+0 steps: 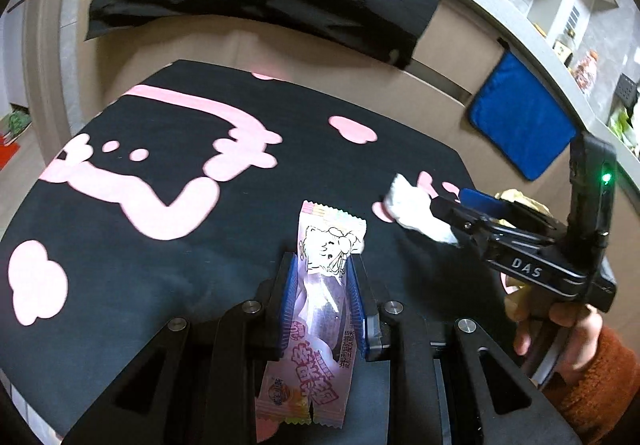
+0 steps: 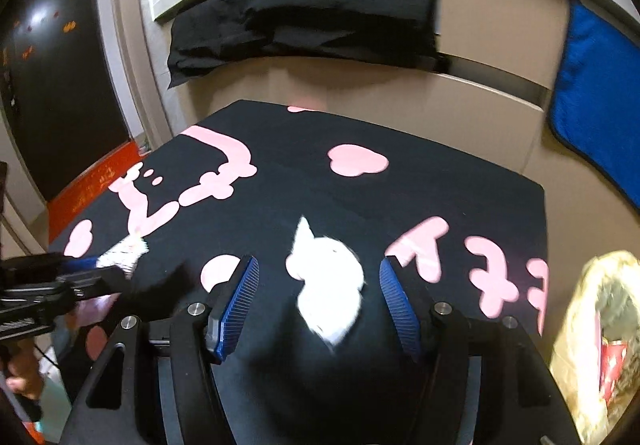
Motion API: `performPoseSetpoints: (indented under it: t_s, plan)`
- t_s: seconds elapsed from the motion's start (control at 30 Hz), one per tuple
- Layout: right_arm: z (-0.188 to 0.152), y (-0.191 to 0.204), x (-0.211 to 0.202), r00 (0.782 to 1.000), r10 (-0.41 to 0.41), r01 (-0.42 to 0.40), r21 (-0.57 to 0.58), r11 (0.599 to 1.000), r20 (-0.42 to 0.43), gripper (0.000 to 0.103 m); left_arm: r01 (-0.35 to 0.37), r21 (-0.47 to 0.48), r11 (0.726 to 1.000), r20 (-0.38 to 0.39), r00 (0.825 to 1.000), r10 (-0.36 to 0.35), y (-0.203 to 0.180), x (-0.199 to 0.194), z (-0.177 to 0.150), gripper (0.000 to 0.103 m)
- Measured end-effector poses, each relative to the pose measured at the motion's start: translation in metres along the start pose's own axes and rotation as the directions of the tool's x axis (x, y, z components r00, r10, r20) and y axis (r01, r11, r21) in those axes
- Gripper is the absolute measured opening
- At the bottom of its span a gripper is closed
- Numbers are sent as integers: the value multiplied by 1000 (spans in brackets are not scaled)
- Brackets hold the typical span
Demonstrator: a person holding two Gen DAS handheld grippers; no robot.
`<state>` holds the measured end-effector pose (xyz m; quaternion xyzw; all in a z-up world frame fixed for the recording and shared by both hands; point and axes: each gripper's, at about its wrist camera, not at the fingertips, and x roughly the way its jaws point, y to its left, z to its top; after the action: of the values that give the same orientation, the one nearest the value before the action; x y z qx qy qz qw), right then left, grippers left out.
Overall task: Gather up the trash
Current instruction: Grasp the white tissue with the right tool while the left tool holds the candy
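A long pink printed plastic candy wrapper, cartoon figure on its far end, lies lengthwise near the black-and-pink cloth's near edge. To its right, a crumpled white paper tissue wad rests on the cloth.

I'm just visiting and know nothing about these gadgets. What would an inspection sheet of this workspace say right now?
Surface: black cloth with pink shapes covers the table.
Job's things: pink snack wrapper is clamped in the left gripper; crumpled white tissue lies on the cloth.
Clutter: nothing seen.
Grippers: right gripper is open, its blue fingers either side of the tissue.
Cables: nothing seen.
Surroundings: a bag holding rubbish sits beside the table, on the right; dark cloth and blue cloth hang on the cabinet behind.
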<state>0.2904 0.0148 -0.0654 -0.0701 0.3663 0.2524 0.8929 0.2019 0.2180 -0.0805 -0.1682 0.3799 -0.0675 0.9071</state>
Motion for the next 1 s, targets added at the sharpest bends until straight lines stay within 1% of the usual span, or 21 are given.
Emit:
performPoseSetpoints:
  t_s: [0.13, 0.2, 0.27, 0.43, 0.53, 0.63, 0.67, 0.7, 0.77, 0.87, 1.0]
  plan:
    - [-2, -1, 8, 999, 31, -32, 17, 999, 21, 60, -10, -43, 999, 43, 999, 12, 13, -10, 3, 26]
    - [-2, -1, 10, 999, 44, -44, 4, 999, 26, 60, -8, -72, 997, 56, 998, 13, 20, -13, 6, 26]
    - [-2, 1, 13, 999, 52, -52, -31, 998, 15, 60, -3, -86, 996, 63, 998, 8, 24, -14, 8, 26]
    - [-2, 4, 31, 999, 30, -32, -69, 997, -36, 60, 12, -87, 996, 67, 998, -6, 27, -11, 10, 26]
    - [-1, 5, 41, 999, -33, 31, -87, 996, -27, 60, 20, -94, 995, 55, 998, -15, 30, -6, 11, 26]
    - [1, 0, 55, 997, -25, 19, -74, 997, -72, 59, 24, -94, 995, 52, 998, -19, 31, -5, 10, 26]
    - [1, 0, 60, 996, -21, 15, -74, 997, -90, 52, 25, -96, 995, 52, 998, -20, 30, -5, 10, 26]
    - [0, -1, 64, 993, -30, 21, -79, 997, -117, 42, 25, -99, 995, 51, 998, -20, 30, -5, 10, 26]
    - [-2, 0, 66, 990, -30, 17, -91, 996, -140, 30, 26, -103, 994, 50, 999, -21, 28, -6, 9, 26]
    - [-2, 2, 50, 994, -17, 7, -86, 996, -112, 27, 28, -85, 996, 57, 998, -23, 20, -10, 10, 26]
    - [1, 3, 18, 998, -11, 6, -83, 997, -56, 27, 34, -40, 999, 84, 996, -31, -3, -20, 15, 26]
